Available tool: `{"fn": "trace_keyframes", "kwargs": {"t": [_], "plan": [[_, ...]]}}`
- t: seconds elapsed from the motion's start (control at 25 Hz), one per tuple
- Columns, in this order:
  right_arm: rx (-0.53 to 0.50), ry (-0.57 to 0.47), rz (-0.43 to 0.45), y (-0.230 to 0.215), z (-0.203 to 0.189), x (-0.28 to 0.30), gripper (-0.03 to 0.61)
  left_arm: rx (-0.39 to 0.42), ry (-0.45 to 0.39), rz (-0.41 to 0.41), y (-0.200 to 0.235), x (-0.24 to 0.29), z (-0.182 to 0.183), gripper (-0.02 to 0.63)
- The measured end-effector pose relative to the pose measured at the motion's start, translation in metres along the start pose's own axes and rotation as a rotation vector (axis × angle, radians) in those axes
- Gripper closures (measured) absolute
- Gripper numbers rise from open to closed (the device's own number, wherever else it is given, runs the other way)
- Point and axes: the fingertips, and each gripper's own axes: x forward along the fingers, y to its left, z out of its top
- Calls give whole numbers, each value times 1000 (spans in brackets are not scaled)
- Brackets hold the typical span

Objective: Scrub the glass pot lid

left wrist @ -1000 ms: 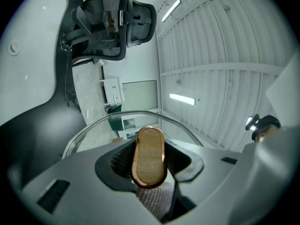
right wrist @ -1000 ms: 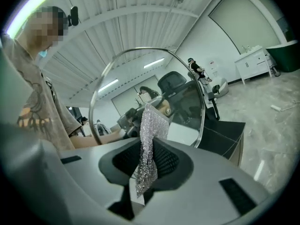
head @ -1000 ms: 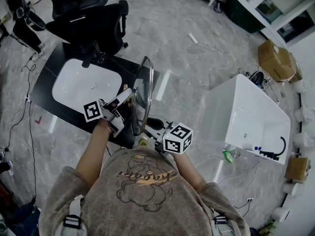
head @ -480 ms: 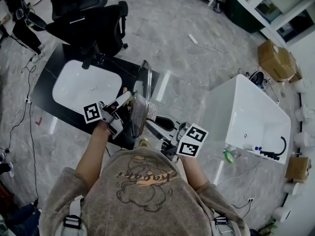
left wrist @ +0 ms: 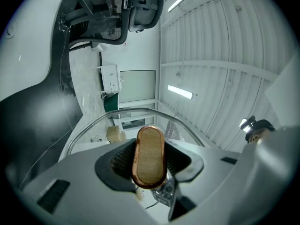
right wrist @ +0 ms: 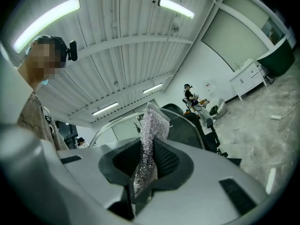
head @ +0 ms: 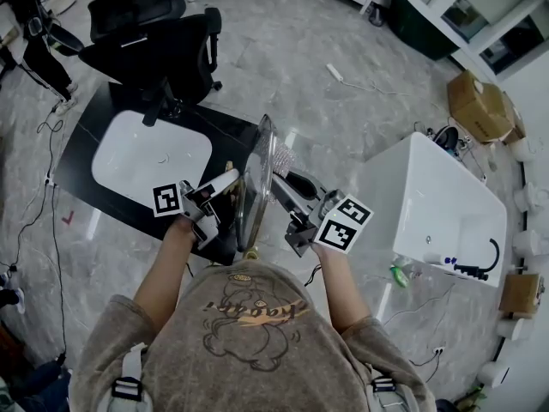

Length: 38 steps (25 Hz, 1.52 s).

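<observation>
From the head camera we look steeply down over the person's shoulders onto the left gripper (head: 227,197), the right gripper (head: 287,178) and the glass pot lid (head: 257,174) standing on edge between them, with the floor well below. The left gripper view sits close behind its own jaws, rolled sideways and tipped up toward the ceiling. The right gripper view, equally close, faces the lid from the other side. All three share the lid's rim and the black office chair (head: 163,37).
</observation>
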Motion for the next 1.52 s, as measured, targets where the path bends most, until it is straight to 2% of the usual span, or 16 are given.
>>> {"fn": "trace_keyframes", "kwargs": {"t": [0.28,0.52,0.76,1.08,1.28,1.52], "plan": [[10,26,-79,-40,-19,11,497,-17,29,-54,-10,6,-8,433],[-20,110,-142,-65,-53,20,497,-43,20,-69,-9,4,-5,433],[16,184,-174,-80,-90,24,495,-58,-2,-69,-7,0,2,433],[44,285,-151,-78,-132,23,495,-59,-49,-58,-1,-6,12,433],[54,343,-95,-60,-148,25,495,-69,-83,-35,7,-14,19,433],[110,387,-17,-36,-161,14,495,-66,-105,-10,14,-18,23,433]]}}
